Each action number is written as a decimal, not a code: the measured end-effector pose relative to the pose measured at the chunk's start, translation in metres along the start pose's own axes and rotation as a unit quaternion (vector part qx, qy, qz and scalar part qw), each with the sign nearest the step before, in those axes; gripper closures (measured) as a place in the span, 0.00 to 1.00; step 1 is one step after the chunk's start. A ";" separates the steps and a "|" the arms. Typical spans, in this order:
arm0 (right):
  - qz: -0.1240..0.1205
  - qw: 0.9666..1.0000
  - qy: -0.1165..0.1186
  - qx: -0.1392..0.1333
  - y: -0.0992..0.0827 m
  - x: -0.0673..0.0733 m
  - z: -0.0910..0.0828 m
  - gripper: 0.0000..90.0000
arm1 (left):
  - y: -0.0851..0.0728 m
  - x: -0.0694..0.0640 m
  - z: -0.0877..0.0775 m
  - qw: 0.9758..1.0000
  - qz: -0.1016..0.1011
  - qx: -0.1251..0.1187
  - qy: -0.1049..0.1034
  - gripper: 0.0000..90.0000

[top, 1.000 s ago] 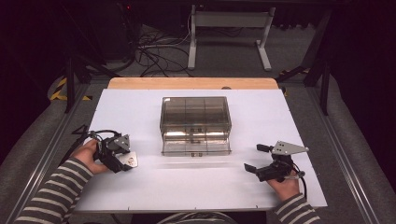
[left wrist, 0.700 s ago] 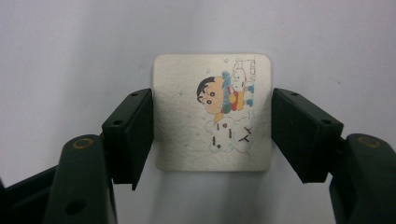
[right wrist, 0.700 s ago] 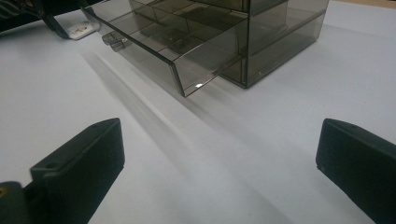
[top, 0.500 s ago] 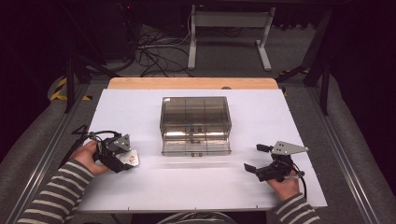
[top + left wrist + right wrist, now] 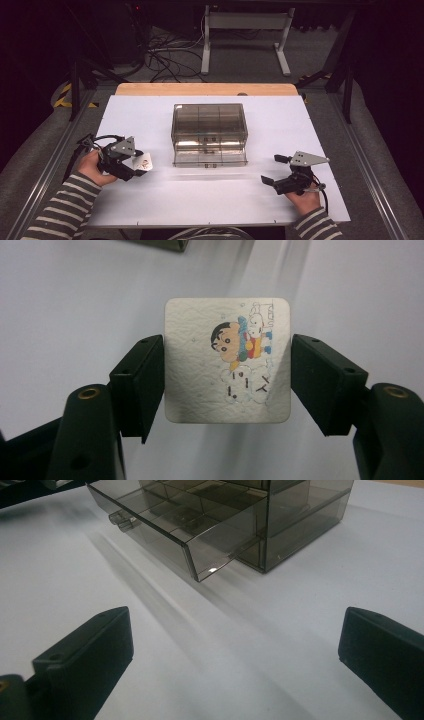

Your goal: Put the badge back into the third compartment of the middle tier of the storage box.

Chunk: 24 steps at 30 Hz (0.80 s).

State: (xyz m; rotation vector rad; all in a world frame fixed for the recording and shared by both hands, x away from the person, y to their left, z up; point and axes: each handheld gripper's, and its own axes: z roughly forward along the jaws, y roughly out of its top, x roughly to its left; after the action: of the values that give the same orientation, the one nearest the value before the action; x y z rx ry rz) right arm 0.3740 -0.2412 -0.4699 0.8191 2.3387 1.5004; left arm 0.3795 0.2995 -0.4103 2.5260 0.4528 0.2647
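- White, textured and printed with a cartoon figure, the square card (image 5: 227,360) sits between the jaws of the left gripper (image 5: 134,167), which press on its two side edges; the jaws stand part-way closed, as wide as the card, and hold it clear of the white table (image 5: 150,120).
- Smoky clear plastic, the drawer box (image 5: 209,132) lies ahead of that gripper and off to its right, well apart; in the left gripper view only a dark corner of it (image 5: 160,244) peeps in at the top edge, beyond the card.
- One drawer (image 5: 190,525) is pulled out toward the person, its divided compartments open from above, as the right gripper view shows.
- Judged from this, the coming move turns on carrying the card rightward and forward until it is over that open drawer; the left gripper, which holds it, is the one to do so.
- Card face is turned toward the gripper's camera, so it probably needs tipping before it can drop flat into a compartment.
- Left forearm in a striped sleeve (image 5: 65,200) comes in low, gripper pointing across toward the box.
- Right gripper (image 5: 274,172) rests low near the table with jaws wide apart and nothing between them, the drawer's front ahead of it and to its left.
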 end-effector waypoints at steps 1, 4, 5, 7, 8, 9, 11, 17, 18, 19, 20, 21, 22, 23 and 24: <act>0.000 1.000 0.000 0.000 0.000 0.000 0.000 0.02 | 0.001 0.000 -0.001 1.000 0.001 -0.003 0.001 0.37; 0.000 1.000 0.000 0.000 0.000 0.000 0.000 0.02 | 0.004 -0.001 -0.003 1.000 0.002 -0.012 0.002 0.37; -0.001 1.000 0.000 0.001 0.000 0.000 0.000 0.02 | 0.005 -0.002 -0.004 1.000 0.002 -0.014 0.002 0.37; -0.002 1.000 0.000 0.001 0.000 0.000 0.000 0.02 | 0.007 -0.002 -0.005 1.000 0.000 -0.017 0.002 0.37; -0.002 1.000 0.000 0.001 0.000 0.000 0.000 0.02 | 0.008 -0.002 -0.006 1.000 -0.002 -0.021 0.003 0.37; -0.002 1.000 0.000 0.002 0.000 0.000 0.000 0.02 | 0.009 -0.001 -0.007 1.000 -0.002 -0.025 0.002 0.37; -0.004 1.000 0.001 0.001 0.000 0.000 0.001 0.02 | 0.010 -0.002 -0.008 0.999 -0.004 -0.034 0.000 0.37; -0.002 1.000 0.001 0.003 0.000 0.001 0.001 0.02 | 0.017 -0.004 -0.008 0.999 0.002 -0.049 -0.003 0.37; -0.002 1.000 0.001 0.004 0.000 0.001 0.001 0.02 | 0.018 -0.004 -0.008 0.999 0.004 -0.051 -0.004 0.37; -0.003 1.000 0.001 0.005 0.000 0.001 0.001 0.02 | 0.020 -0.005 -0.009 0.999 0.004 -0.053 -0.004 0.37; -0.003 1.000 0.002 0.005 0.000 0.001 0.001 0.02 | 0.022 -0.005 -0.009 0.998 0.008 -0.055 -0.004 0.37; -0.003 1.000 0.002 0.006 0.000 0.001 0.001 0.02 | 0.024 -0.006 -0.010 0.998 0.010 -0.058 -0.005 0.37; -0.004 1.000 0.002 0.006 0.000 0.001 0.001 0.02 | 0.026 -0.006 -0.010 0.998 0.012 -0.062 -0.005 0.37; -0.005 1.000 0.002 0.007 0.000 0.002 0.001 0.02 | 0.028 -0.006 -0.010 0.998 0.014 -0.067 -0.008 0.37; -0.006 1.000 0.003 0.007 0.000 0.002 0.002 0.02 | 0.031 -0.007 -0.011 0.997 0.013 -0.070 -0.007 0.37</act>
State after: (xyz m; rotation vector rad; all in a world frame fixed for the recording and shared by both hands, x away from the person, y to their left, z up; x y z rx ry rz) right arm 0.3732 -0.2390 -0.4705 0.8050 2.3560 1.4855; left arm 0.3782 0.2777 -0.3848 2.3971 0.3816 0.2789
